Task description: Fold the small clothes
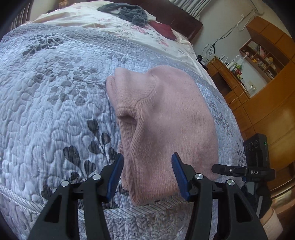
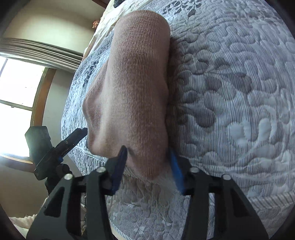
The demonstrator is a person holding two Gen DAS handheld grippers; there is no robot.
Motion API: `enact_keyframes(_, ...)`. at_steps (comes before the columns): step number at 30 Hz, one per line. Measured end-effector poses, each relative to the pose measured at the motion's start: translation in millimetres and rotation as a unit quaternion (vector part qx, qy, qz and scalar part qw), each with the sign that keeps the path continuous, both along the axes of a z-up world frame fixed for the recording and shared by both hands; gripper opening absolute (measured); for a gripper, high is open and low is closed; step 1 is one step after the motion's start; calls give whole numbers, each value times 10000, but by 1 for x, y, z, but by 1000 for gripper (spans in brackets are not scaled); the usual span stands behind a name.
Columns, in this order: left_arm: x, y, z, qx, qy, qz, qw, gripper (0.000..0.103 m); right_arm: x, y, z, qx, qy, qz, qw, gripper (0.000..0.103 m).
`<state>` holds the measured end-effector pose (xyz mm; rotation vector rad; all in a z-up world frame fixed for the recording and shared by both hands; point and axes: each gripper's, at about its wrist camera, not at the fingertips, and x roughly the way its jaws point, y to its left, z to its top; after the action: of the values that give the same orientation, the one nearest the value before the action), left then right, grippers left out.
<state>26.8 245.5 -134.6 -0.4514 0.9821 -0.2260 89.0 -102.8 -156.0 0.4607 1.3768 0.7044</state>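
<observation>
A pink knit garment (image 1: 166,118) lies folded into a thick pad near the front edge of the bed's grey quilted cover (image 1: 55,103). My left gripper (image 1: 148,156) is open, its blue pads (image 1: 118,171) on either side of the garment's near edge. In the right wrist view the same garment (image 2: 136,88) stretches away from me. My right gripper (image 2: 147,150) is open too, with the garment's near corner between its fingers. Neither gripper is pinching the cloth. The right gripper also shows side-on at the left wrist view's right edge.
A heap of grey clothes (image 1: 127,13) and a dark red piece (image 1: 164,29) lie at the far end of the bed. Wooden shelves and a cabinet (image 1: 267,77) stand beyond the bed's right side. A window (image 2: 16,92) is on the other side.
</observation>
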Motion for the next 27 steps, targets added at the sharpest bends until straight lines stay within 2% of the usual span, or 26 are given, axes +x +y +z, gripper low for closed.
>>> enact_keyframes(2,-4,0,-6,108,109,-12,9999,54,-7,0,4,-153,-121,12,9998,31)
enact_keyframes(6,-7,5,-27,378,406,-2,9985,54,-11,7,0,-372,-139,-54,9992,29)
enact_keyframes(10,-9,15,-43,87,531,76,9985,58,-12,16,-18,-481,-20,-155,9987,30)
enact_keyframes(15,-13,12,-39,209,541,62,9983,58,-13,12,-21,-406,61,-368,9985,36)
enact_keyframes(16,-15,11,-35,236,568,78,9981,58,-15,10,-17,-440,22,-399,9982,40)
enact_keyframes(18,-21,10,-26,330,539,104,9979,58,-23,0,-7,-596,-146,-412,9973,44)
enact_keyframes(19,-25,8,-20,434,527,121,9976,59,-27,-1,0,-763,-249,-429,9958,53)
enact_keyframes(20,-29,6,-15,542,513,140,9971,62,-31,-3,7,-936,-365,-469,9938,66)
enact_keyframes(21,-34,6,-9,621,481,171,9968,64,-36,-4,14,-1057,-488,-508,9919,71)
enact_keyframes(24,-49,6,6,674,408,298,9964,72,-51,-7,34,-1345,-749,-618,9861,81)
enact_keyframes(25,-55,5,11,697,405,329,9962,74,-57,-8,41,-1481,-820,-667,9833,87)
enact_keyframes(27,-66,3,20,756,371,361,9958,75,-64,-12,52,-1743,-1006,-721,9769,89)
